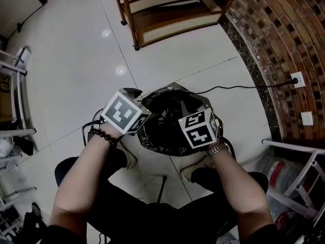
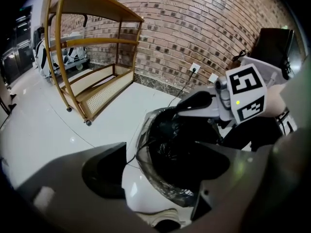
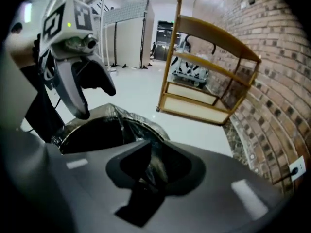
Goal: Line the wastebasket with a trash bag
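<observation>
Nearest the seated person, the right gripper (image 3: 153,166) has its jaws drawn almost together on a thin fold of the trash bag (image 1: 170,113), pinched where the film comes over the near right edge of the wastebasket (image 1: 148,139); the left gripper (image 2: 163,166) hangs just short of the opposite, near left edge with its jaws wide apart and nothing between the pads, the rim only showing through the gap; the basket stands on the pale tiled floor (image 1: 76,60) between the person's feet, the black film already down inside it and a crinkled margin folded over most of the rim, so the lining looks nearly done and what remains is probably seating the edge; the risks lie there; the film is thin, and a hard tug outward from that one small pinch could tear it or slip it free; a pull toward one side could drag the margin off the far rim, which nothing holds; with the left jaws not bracing it, the light basket may slide or tip on the glossy tile; a black cable (image 1: 238,87) runs just beyond the basket to a wall socket (image 1: 297,79) and could snag if the basket shifts; further off stand a wooden shelf (image 1: 167,11) and the brick wall (image 1: 284,29), well clear.
</observation>
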